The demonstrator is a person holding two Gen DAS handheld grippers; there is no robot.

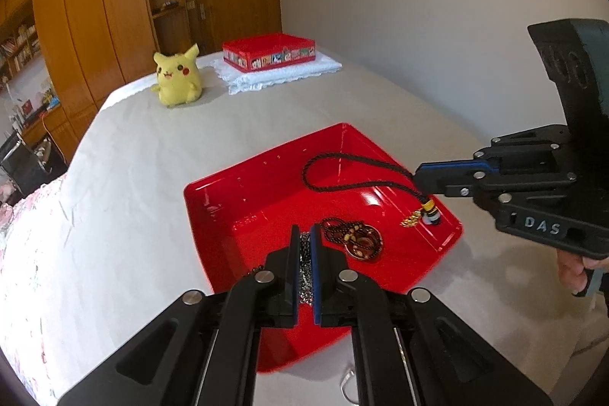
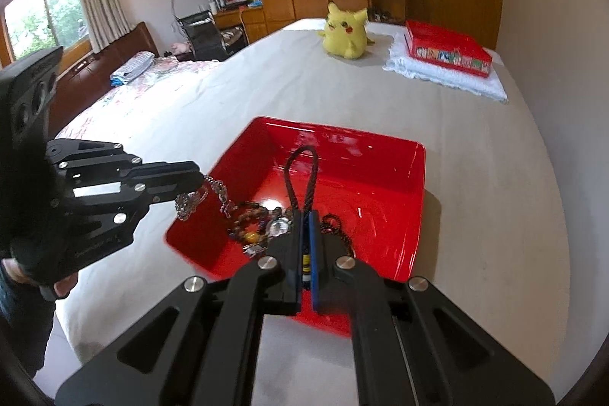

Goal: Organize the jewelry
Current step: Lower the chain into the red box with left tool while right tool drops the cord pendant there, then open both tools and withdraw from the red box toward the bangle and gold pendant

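Note:
A red tray (image 1: pixel 243 200) lies on the sheet-covered bed. My left gripper (image 1: pixel 304 231) is shut on a silver chain (image 1: pixel 304 265), which hangs over the tray's near left corner (image 2: pixel 179 234); in the right wrist view the same gripper (image 2: pixel 200 179) carries the silver chain (image 2: pixel 192 200). My right gripper (image 2: pixel 305 215) is shut on a black cord necklace (image 2: pixel 300 170) whose loop lies over the tray. From the left wrist view that gripper (image 1: pixel 418 179) holds the cord (image 1: pixel 342 174), with a gold and yellow charm (image 1: pixel 422 214) dangling below. A beaded necklace with a round pendant (image 1: pixel 361 240) rests in the tray.
A yellow plush toy (image 1: pixel 177 77) and a red tin box (image 1: pixel 270 52) on a folded white cloth (image 1: pixel 281 73) sit at the bed's far end. Wooden wardrobes (image 1: pixel 95 18) stand behind. A beaded bracelet pile (image 2: pixel 253 227) lies in the tray. A hand (image 1: pixel 571 271) grips the right tool.

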